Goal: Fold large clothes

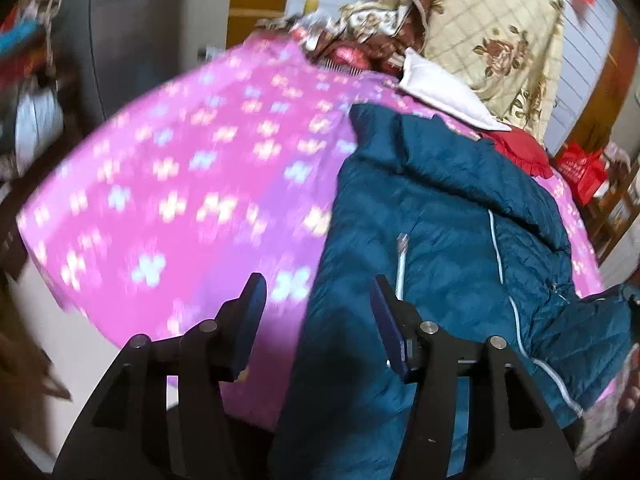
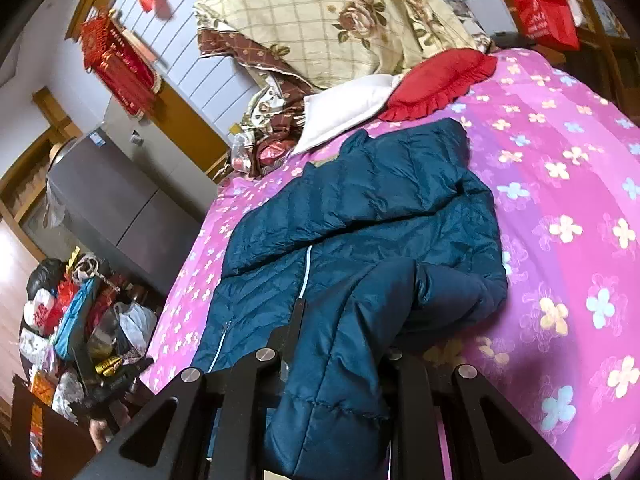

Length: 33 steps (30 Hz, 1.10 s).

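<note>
A dark teal quilted jacket (image 1: 452, 232) lies on a bed covered by a pink flowered sheet (image 1: 180, 184). My left gripper (image 1: 318, 300) is open and empty, held above the jacket's left edge. In the right wrist view the jacket (image 2: 360, 208) lies spread with its hood toward the pillows. My right gripper (image 2: 344, 344) is shut on a fold of the jacket's sleeve or hem (image 2: 340, 380), which drapes between and over its fingers (image 2: 298, 320) and hides the right finger.
A white pillow (image 2: 344, 108), a red frilled cushion (image 2: 436, 80) and a cream floral quilt (image 2: 332, 20) lie at the head of the bed. A grey cabinet (image 2: 120, 200) and a cluttered pile of bags (image 2: 76, 320) stand at the left. A red bag (image 2: 544, 16) hangs at the right.
</note>
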{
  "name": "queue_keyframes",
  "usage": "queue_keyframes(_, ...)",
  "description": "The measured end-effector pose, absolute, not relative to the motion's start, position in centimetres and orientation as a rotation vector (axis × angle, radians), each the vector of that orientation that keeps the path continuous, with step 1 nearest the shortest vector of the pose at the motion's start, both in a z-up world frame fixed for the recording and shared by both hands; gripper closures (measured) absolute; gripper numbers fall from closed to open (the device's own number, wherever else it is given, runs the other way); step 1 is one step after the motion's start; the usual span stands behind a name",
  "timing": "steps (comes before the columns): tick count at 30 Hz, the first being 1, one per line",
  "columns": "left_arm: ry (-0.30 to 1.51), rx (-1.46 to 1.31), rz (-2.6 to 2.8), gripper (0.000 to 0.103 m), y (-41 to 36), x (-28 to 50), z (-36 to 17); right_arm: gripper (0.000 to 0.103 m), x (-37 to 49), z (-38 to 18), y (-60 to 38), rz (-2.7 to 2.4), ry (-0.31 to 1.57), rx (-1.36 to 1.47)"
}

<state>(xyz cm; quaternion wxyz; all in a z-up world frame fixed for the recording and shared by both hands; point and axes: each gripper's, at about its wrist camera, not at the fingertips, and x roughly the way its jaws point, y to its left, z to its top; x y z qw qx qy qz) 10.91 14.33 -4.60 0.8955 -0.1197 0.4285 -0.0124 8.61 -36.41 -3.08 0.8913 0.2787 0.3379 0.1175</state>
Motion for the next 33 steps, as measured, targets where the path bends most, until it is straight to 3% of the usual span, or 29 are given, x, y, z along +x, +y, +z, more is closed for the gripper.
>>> queue_keyframes(4,0.946,-0.369,-0.116,0.039,16.3,10.3,-7.9,0.085,8.7,-3.4,-36.6,0.233,0.715,0.585)
queue_keyframes(10,1.003,-0.589,-0.267,0.038,17.3,10.3,-11.4,0.085,8.4,-3.4,-37.0,0.219,0.722,0.589)
queue_keyframes(22,1.061,-0.745,-0.432,0.039,15.8,8.2,-13.7,0.085,8.4,-3.9,-37.9,0.208,0.732,0.624)
queue_keyframes(23,1.065,-0.721,-0.428,0.045,15.3,8.1,-13.4,0.085,8.4,-3.9,-38.0,0.207,0.733,0.628)
queue_keyframes(24,1.079,-0.667,-0.4,0.069,14.5,8.2,-12.9,0.085,8.4,-3.9,-38.0,0.206,0.734,0.628)
queue_keyframes(25,1.092,-0.636,-0.383,0.084,14.1,8.3,-12.7,0.085,8.4,-3.9,-38.0,0.207,0.734,0.629)
queue_keyframes(28,1.086,-0.566,-0.325,0.093,12.8,8.5,-11.2,0.085,8.4,-3.9,-38.0,0.208,0.735,0.627)
queue_keyframes(33,0.951,-0.399,-0.243,0.095,10.9,8.4,-6.4,0.085,8.4,-3.9,-38.4,0.201,0.731,0.63)
